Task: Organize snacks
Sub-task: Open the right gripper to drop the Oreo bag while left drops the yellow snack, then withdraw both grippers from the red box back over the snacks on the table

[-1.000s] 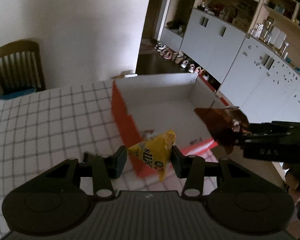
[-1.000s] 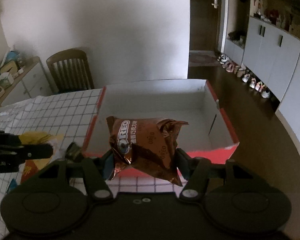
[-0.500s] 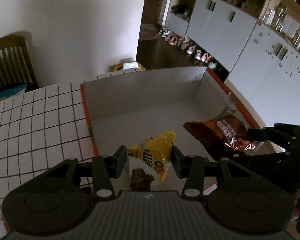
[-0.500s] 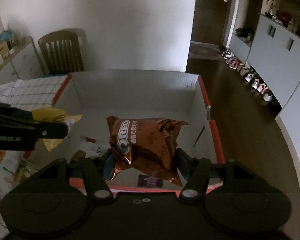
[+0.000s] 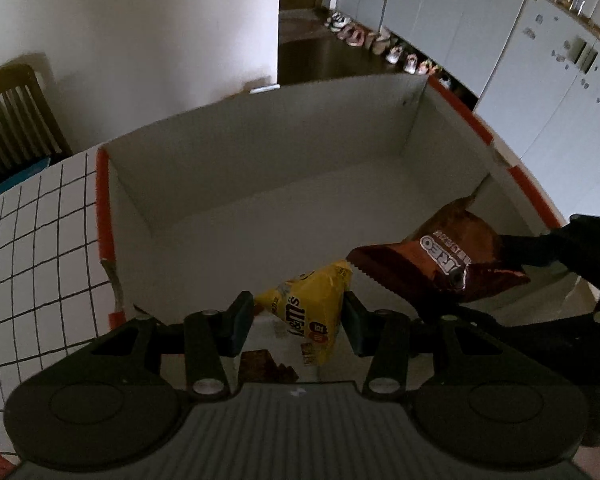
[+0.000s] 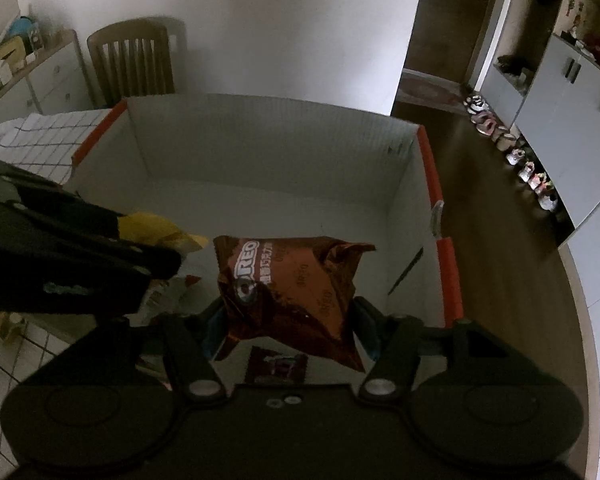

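My left gripper [image 5: 298,320] is shut on a yellow M&M's packet [image 5: 310,308] and holds it over the near part of an open white cardboard box with orange edges [image 5: 260,152]. My right gripper [image 6: 288,320] is shut on a brown Oreo packet [image 6: 288,280], also held inside the box [image 6: 268,136], to the right of the left gripper [image 6: 60,268]. The Oreo packet shows in the left wrist view [image 5: 440,264] too. Small snack packets lie on the box floor below: a brown one [image 5: 266,364] and a dark purple one [image 6: 278,364].
The box stands on a table with a white checked cloth [image 5: 32,248]. A wooden chair [image 6: 134,62] stands behind it by the wall. White cabinets [image 5: 500,40] and a row of shoes [image 5: 380,44] line the floor to the right. More packets lie left of the box [image 6: 0,328].
Both grippers have moved forward from in front of the box to over its inside, each still holding its packet. They now hang lower and closer together.
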Motion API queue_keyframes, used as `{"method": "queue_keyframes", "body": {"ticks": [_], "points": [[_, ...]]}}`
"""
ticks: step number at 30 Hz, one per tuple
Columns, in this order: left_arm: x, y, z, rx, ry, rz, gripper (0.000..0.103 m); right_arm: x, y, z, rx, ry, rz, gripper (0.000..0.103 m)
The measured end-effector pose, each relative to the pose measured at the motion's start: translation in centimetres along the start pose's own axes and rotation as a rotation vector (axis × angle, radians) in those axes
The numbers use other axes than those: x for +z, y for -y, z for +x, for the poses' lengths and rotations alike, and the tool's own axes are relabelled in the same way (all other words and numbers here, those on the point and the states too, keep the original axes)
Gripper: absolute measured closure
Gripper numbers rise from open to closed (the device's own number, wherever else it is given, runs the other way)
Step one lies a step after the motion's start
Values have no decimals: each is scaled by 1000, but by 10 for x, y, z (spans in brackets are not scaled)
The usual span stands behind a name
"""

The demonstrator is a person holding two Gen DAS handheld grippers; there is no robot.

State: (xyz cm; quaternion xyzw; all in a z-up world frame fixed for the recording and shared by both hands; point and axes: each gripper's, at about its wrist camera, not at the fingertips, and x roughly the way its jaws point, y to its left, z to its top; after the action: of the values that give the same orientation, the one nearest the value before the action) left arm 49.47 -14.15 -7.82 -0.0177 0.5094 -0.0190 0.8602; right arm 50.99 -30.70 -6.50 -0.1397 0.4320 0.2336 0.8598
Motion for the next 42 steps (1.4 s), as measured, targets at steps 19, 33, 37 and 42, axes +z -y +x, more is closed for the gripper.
{"method": "queue_keyframes", "body": {"ticks": [19, 33, 37, 42], "points": [[-7, -9, -33, -17, 33, -63, 34, 0, -1, -30, 26, 54, -42, 9], [-33, -25, -103, -47, 149, -42, 34, 0, -26, -83, 29, 132, -34, 5], [-45, -37, -127, -75, 181, -48, 34, -1, -39, -101, 28, 162, -31, 4], [-65, -52, -157, -102, 216, -37, 33, -5, -61, -124, 30, 191, -24, 2]]}}
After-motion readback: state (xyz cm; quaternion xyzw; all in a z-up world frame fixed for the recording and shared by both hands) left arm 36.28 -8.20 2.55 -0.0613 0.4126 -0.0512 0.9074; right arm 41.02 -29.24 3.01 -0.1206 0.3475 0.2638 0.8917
